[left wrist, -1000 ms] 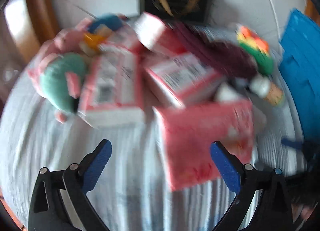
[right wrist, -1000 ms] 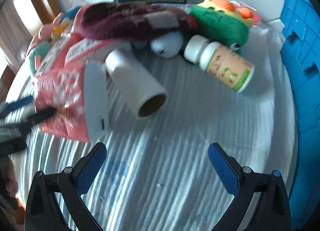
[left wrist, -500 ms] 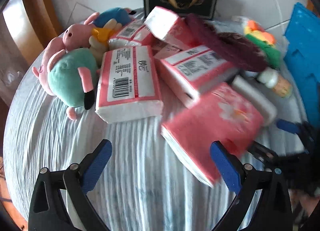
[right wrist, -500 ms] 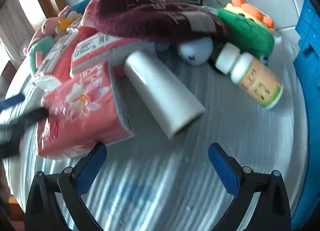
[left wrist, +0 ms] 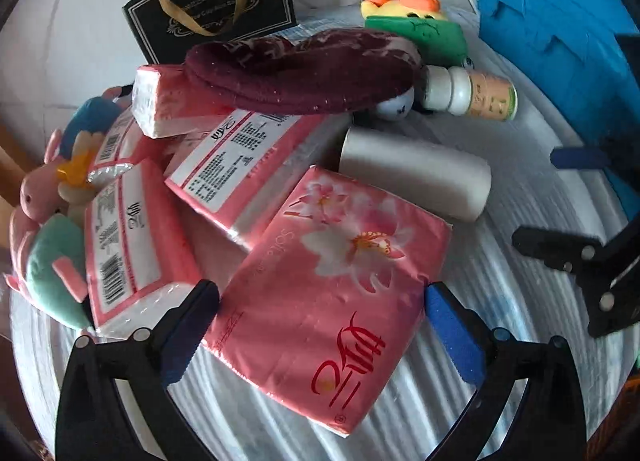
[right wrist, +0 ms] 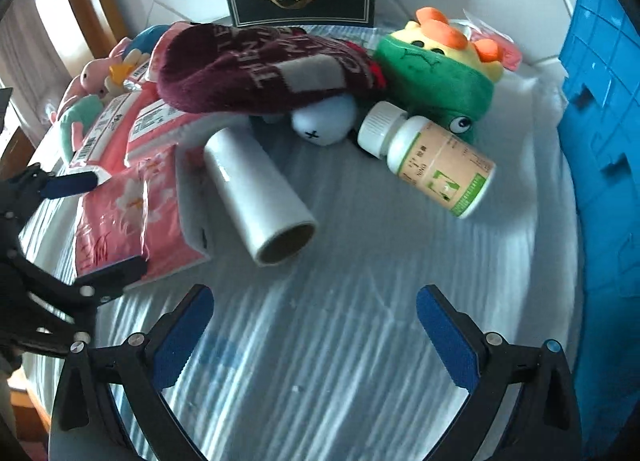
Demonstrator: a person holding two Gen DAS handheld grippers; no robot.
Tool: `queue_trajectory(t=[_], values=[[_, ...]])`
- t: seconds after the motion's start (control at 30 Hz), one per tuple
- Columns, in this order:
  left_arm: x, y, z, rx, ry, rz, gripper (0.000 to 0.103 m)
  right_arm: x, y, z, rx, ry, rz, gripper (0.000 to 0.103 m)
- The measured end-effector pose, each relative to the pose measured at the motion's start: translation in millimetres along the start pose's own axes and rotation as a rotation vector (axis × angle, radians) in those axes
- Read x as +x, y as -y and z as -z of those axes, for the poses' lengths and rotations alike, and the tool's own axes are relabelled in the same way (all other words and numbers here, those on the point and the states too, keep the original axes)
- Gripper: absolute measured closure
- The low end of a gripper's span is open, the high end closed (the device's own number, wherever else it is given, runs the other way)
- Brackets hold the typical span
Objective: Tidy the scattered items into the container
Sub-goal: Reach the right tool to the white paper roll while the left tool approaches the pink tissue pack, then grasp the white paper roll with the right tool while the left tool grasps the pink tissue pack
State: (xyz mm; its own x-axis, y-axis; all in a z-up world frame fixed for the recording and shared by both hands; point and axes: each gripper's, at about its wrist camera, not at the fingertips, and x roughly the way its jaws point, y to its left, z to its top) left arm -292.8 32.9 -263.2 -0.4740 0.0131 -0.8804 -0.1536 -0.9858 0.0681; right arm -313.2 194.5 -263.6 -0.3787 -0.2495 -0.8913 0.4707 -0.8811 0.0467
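Step in hand: we judge this the approach to a first pick; nothing is gripped and the pile looks untouched.
Left gripper [left wrist: 320,307]: our jaws stand wide, straddling the near end of the flowered pink tissue pack [left wrist: 336,281], pads beside its edges, not pressing.
Right gripper [right wrist: 314,327]: spread open over bare striped tablecloth [right wrist: 340,341], holding nothing; the white roll [right wrist: 260,197] and pill bottle [right wrist: 432,159] lie ahead.
Container: the blue crate [right wrist: 604,113] stands at the table's right edge, well apart from the pack.
Next move: we would close the left fingers on the pack, lift it off the neighbouring packs, then carry it right to the crate.
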Motion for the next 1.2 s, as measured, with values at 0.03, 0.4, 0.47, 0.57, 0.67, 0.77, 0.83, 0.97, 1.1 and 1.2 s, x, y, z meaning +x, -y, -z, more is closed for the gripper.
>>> queue_trajectory(t=[0.03, 0.4, 0.47, 0.57, 0.67, 0.77, 0.83, 0.97, 1.1, 1.2], values=[[1, -2, -1, -0.02, -0.001, 0.008, 0.0, -1, 1, 2, -0.001, 0.002, -0.003, 0.0], [0, -25, 19, -0.314, 0.04, -0.058, 0.0, 34, -14, -25, -0.06, 0.007, -0.083, 0.001], [12, -33, 15, -0.352, -0.006, 0.026, 0.0, 44, -17, -31, -0.074, 0.004, -0.086, 0.004], [17, -36, 17, -0.38, -0.014, 0.049, 0.0, 61, -19, -33, -0.069, -0.022, -0.11, 0.005], [14, -33, 20, -0.365, 0.003, 0.016, 0.0, 63, -25, -30, -0.1, 0.006, -0.098, 0.0], [9, -27, 23, -0.36, 0.01, -0.014, 0.0, 62, -29, -26, -0.123, 0.025, -0.082, 0.0], [6, -26, 28, -0.356, 0.008, -0.02, 0.0, 61, -30, -25, -0.132, 0.034, -0.076, 0.0], [0, -19, 35, -0.32, 0.014, -0.042, 0.0, 53, -26, -25, -0.115, 0.005, -0.059, 0.019], [1, -17, 33, -0.316, 0.037, -0.075, 0.0, 38, -20, -28, -0.088, 0.065, -0.098, 0.044], [8, -18, 30, -0.349, 0.036, -0.088, 0.0, 48, -31, -30, -0.146, 0.049, -0.071, 0.044]])
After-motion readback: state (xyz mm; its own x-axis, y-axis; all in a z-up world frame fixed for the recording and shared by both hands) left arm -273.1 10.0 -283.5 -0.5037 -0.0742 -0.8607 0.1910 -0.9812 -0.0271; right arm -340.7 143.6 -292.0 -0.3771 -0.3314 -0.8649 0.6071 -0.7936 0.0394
